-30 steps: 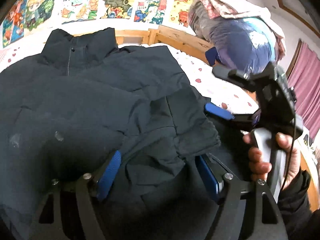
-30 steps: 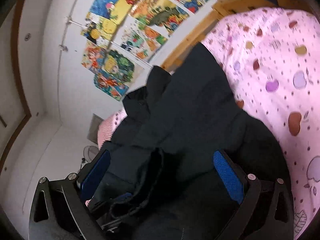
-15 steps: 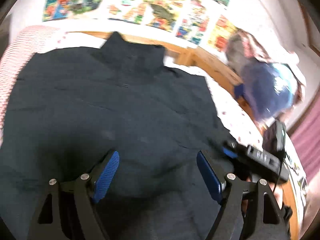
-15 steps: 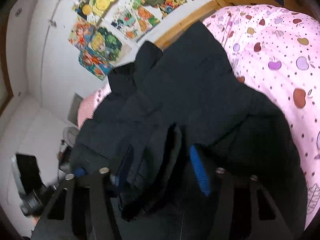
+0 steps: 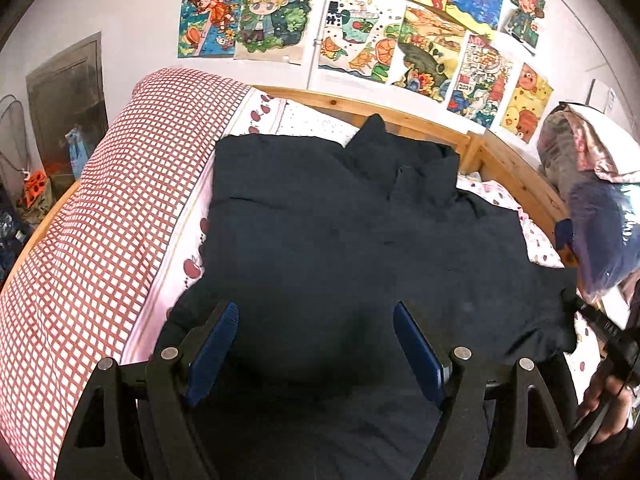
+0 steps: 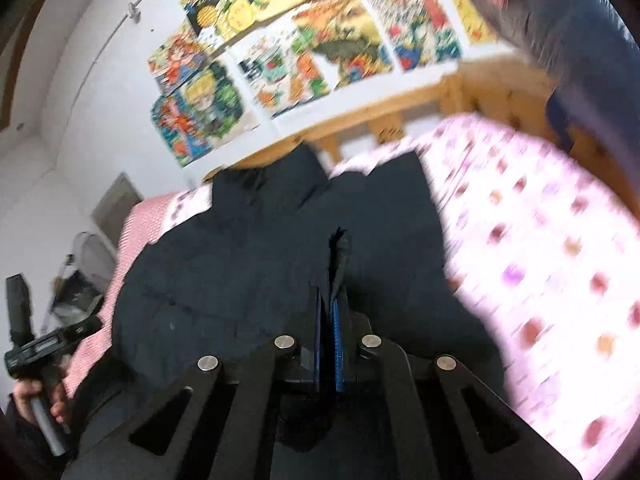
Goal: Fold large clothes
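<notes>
Now the dark jacket (image 5: 340,248) lies spread on the bed (image 6: 540,248), collar toward the headboard (image 5: 400,114); right tool (image 6: 329,312) pinches a fabric fold; left tool (image 5: 314,350) spread; soft, bulky, best gripped at hems.

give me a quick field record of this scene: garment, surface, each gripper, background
garment: dark jacket, spread on the bed, collar toward the headboard
surface: pink spotted sheet, red checked bedding beside it
left gripper: open, above the jacket, nothing between its fingers
right gripper: shut on a fold of the jacket
background: wooden headboard, colourful drawings on the wall
image quality: right wrist view blurred
</notes>
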`<state>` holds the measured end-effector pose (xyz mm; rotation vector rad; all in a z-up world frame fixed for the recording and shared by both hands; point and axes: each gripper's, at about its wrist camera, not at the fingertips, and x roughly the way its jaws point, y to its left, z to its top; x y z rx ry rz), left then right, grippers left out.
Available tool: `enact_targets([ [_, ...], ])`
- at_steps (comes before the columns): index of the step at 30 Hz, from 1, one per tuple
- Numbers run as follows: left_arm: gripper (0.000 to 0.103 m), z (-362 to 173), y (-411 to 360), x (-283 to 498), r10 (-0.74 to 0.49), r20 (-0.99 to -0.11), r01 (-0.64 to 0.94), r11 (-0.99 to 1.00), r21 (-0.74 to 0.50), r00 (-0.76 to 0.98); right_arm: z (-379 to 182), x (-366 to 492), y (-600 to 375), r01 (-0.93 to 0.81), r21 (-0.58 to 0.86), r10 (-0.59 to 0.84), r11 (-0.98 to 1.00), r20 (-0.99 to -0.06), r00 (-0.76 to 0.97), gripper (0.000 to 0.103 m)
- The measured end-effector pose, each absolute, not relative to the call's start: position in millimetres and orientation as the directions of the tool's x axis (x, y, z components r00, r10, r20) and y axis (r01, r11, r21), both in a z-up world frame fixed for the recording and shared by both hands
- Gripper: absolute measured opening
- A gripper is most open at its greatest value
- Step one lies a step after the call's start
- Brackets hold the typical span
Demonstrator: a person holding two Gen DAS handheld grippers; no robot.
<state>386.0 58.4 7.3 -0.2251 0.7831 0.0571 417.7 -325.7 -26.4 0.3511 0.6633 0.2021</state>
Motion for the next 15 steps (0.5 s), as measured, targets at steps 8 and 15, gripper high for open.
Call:
enact_targets([
  [8,0.078,-7,75,404,-0.041,-0.724,-0.180,0.958,-0.225,0.689,-38,441,-323,-0.016,0.172,0.131,0.985,-0.684,0.718,0.008],
  [15,0.078,7,47,437,-0.049,-0.680,-0.055,0.990,-0.130,0.732,-11,442,-319,0.034,0.085,0.025,0.996,-0.610,0.792,0.059],
])
